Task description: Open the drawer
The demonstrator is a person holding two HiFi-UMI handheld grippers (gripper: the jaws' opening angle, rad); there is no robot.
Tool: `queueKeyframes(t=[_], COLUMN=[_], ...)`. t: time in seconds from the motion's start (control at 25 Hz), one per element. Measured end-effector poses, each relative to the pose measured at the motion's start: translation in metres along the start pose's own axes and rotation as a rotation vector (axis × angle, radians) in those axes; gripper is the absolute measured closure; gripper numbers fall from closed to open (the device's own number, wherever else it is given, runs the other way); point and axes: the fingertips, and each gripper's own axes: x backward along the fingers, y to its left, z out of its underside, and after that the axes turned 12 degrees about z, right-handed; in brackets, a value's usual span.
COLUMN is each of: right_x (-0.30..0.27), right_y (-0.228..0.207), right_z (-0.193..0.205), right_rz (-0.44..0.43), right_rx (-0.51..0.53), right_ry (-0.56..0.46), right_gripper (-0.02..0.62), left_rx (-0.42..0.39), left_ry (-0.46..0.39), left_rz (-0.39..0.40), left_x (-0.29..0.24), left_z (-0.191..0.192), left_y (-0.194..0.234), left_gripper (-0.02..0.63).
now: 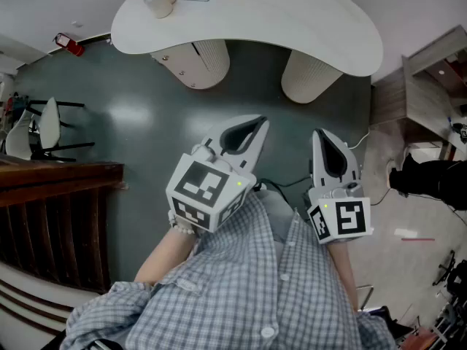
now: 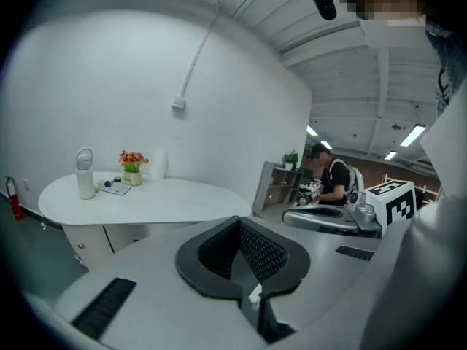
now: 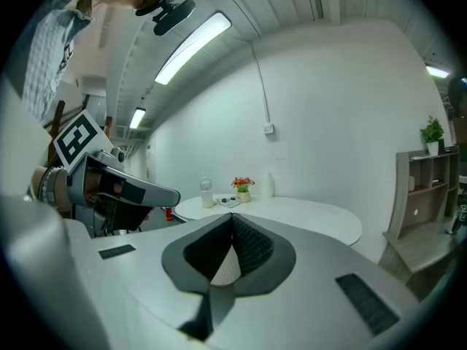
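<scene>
A white curved table [image 1: 292, 20] stands ahead on two ribbed round pedestals. The left pedestal [image 1: 193, 60] has a flat front with small knobs, seen low at the left in the left gripper view as a cabinet front [image 2: 84, 243]; its drawer looks closed. My left gripper [image 1: 257, 126] hangs over the dark floor, well short of that pedestal, jaws together and empty [image 2: 239, 221]. My right gripper [image 1: 321, 133] hovers beside it, also shut on nothing [image 3: 232, 216]. Both point toward the table.
On the table's far left stand a white jug-like thing [image 2: 85, 173], a flower pot [image 2: 131, 168] and a small tray. A fire extinguisher [image 1: 69, 44], chairs [image 1: 44, 130], a dark wooden counter [image 1: 51, 217] and a shelf unit [image 1: 430, 86] ring the floor. A person [image 2: 337, 181] sits far right.
</scene>
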Motion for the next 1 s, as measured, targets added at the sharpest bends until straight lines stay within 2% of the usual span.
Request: queueKeyframes(t=[0.32, 0.52, 0.72, 1.0], right_x=[0.004, 0.003, 0.002, -0.014], right_y=[-0.001, -0.004, 0.005, 0.037], right_z=[-0.002, 0.001, 0.008, 0.011], right_rz=[0.0, -0.016, -0.052, -0.144], right_rx=[-0.027, -0.023, 0.012, 0.051], right_ry=[-0.006, 0.008, 0.028, 0.048], right_gripper=[0.586, 0.586, 0.584, 0.584], left_rx=[0.004, 0.018, 0.078, 0.128], left_ry=[-0.004, -0.013, -0.039, -0.064], left_rz=[-0.002, -0.031, -0.056, -0.143], left_x=[0.003, 0.008, 0.022, 0.048], left_z=[0.0, 0.002, 0.013, 0.024], left_y=[-0.006, -0.006, -0.004, 0.019], left_gripper=[0.601, 0.601, 0.601, 0.601])
